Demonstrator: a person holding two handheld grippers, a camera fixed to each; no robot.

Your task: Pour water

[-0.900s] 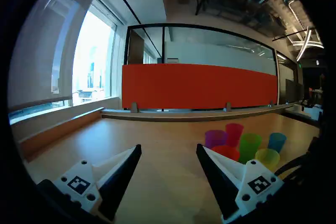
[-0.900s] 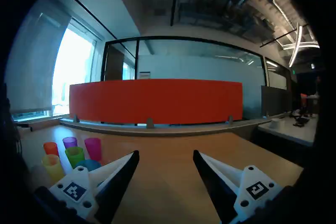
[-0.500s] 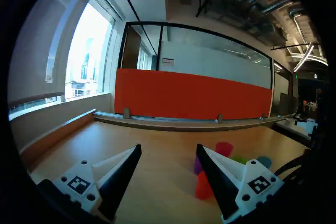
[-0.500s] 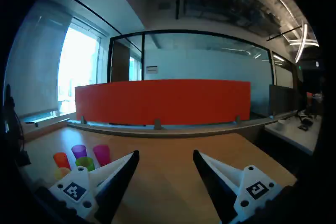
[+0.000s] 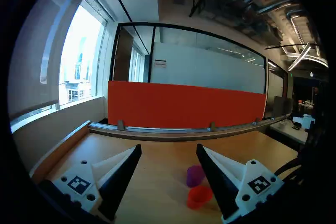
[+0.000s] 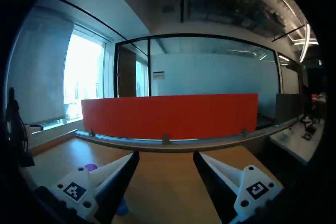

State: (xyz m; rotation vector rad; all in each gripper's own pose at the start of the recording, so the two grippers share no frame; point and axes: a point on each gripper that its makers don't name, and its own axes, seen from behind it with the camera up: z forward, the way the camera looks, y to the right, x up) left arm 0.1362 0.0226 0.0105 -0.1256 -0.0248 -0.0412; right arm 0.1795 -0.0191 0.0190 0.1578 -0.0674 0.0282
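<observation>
Left gripper view: a wooden bench [image 5: 164, 182] backed by a red partition [image 5: 185, 108] is seen, over which the left claw [image 5: 168, 146] is held spread and empty, as is the right claw [image 6: 166, 153]. Low and right of the left claw's line are set a purple cup [image 5: 194, 175], upright just beside its right finger, and an orange cup [image 5: 199, 196] nearer the camera, whereas from the right claw a blue cup [image 6: 122, 209] is glimpsed low left, beside its left finger. The left claw is judged nearer, and a rightward, downward turn would be needed.
</observation>
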